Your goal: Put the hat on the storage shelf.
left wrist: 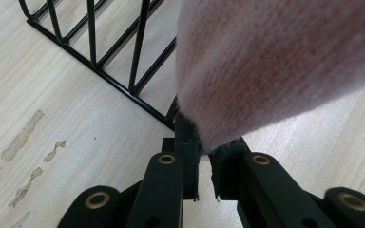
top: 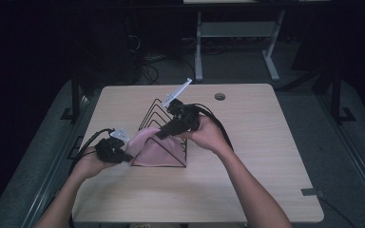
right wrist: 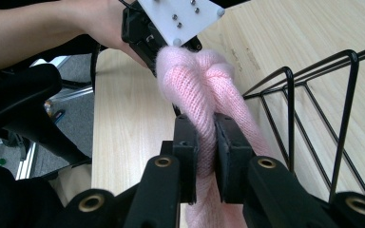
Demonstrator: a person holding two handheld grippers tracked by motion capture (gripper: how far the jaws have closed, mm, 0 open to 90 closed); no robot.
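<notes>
Two claws pinch one pink knitted cloth (top: 153, 148) draped over the black wire rack (top: 164, 164) mid-worktop (top: 266, 156): left claw (top: 123, 153) clamps its near-left edge, right claw (top: 164, 133) clamps the top.

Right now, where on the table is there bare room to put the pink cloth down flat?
The table is bare right of the wire rack, and along the near edge between the forearms. It is crowded left of centre, where both tongs, left and right, grip the pink cloth at the rack.
</notes>
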